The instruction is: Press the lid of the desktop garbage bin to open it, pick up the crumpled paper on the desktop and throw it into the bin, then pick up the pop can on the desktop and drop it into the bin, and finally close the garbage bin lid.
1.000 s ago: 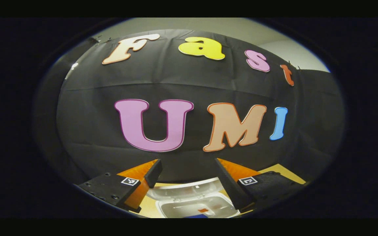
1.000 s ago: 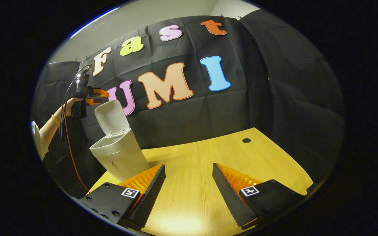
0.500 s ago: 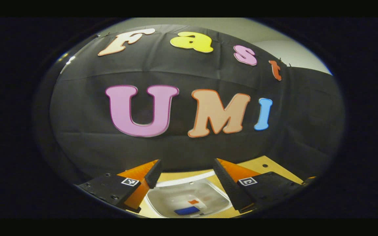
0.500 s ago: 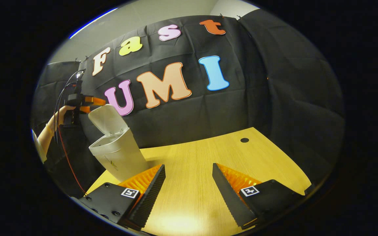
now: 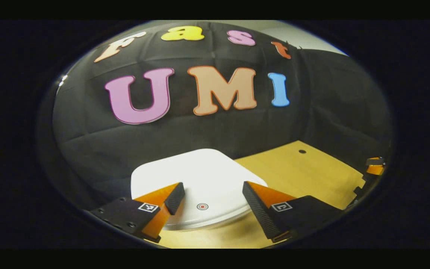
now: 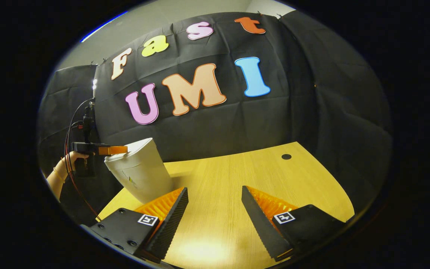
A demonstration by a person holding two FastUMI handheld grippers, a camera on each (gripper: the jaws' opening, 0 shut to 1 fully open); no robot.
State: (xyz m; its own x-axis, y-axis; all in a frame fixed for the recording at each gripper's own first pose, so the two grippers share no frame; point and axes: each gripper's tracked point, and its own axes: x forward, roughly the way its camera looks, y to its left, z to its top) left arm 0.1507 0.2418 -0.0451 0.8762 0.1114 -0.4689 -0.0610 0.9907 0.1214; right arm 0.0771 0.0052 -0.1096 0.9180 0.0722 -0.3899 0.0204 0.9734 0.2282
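The smooth rounded lid (image 5: 196, 179) has dropped shut under the left gripper (image 5: 211, 196).

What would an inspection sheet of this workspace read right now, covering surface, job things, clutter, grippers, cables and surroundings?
Surface: wooden desktop, one round hole near its far edge.
Job's things: white garbage bin at the desk's left, lid down; red ring mark on the lid. Paper and can: nothing seen.
Clutter: nothing seen.
Grippers: left gripper open, over the lid's near edge, held by a hand; right gripper open, empty, above bare desktop.
Cables: red and black cables hang from the left gripper.
Surroundings: black cloth wall, pale wall above.
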